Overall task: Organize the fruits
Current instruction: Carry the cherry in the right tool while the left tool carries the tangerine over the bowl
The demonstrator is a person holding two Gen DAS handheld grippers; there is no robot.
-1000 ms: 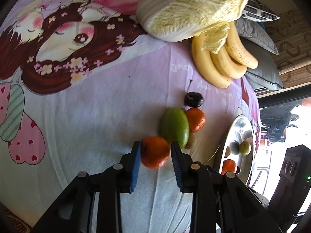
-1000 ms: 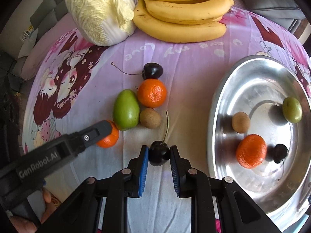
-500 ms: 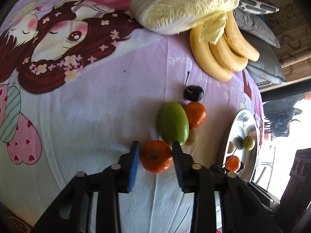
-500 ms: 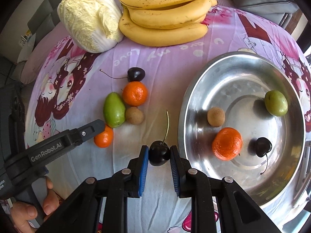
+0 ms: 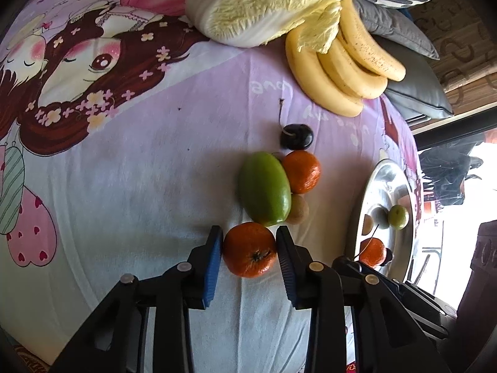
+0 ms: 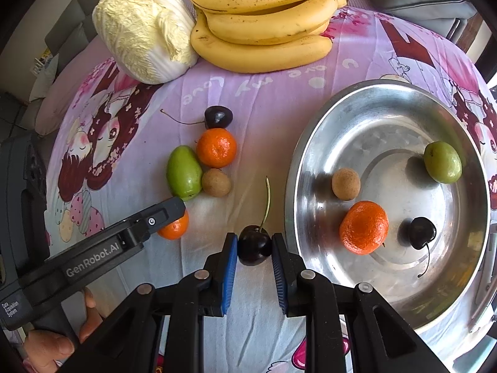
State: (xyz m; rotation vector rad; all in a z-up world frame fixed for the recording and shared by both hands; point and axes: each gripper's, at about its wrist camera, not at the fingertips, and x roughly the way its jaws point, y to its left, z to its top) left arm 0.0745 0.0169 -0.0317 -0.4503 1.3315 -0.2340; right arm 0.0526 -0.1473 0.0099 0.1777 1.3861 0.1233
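Note:
My left gripper (image 5: 249,242) is shut on an orange tangerine (image 5: 249,249), held just above the cloth; it also shows in the right wrist view (image 6: 174,228). My right gripper (image 6: 254,245) is shut on a dark cherry (image 6: 254,245) with a long stem, left of the steel bowl (image 6: 310,143). The bowl holds a tangerine (image 6: 364,227), a cherry (image 6: 421,233), a brown longan (image 6: 345,184) and a green fruit (image 6: 442,162). On the cloth lie a green mango (image 6: 184,172), a tangerine (image 6: 216,147), a longan (image 6: 216,182) and a cherry (image 6: 218,117).
A napa cabbage (image 6: 143,28) and a bunch of bananas (image 6: 264,21) lie at the far side of the cartoon-print cloth (image 6: 279,87). Grey cushions (image 5: 400,37) sit beyond the table. The bowl stands at the right near the table's edge.
The left gripper has lifted the tangerine slightly and come nearer the green mango. The right gripper has carried the cherry rightward toward the bowl's rim.

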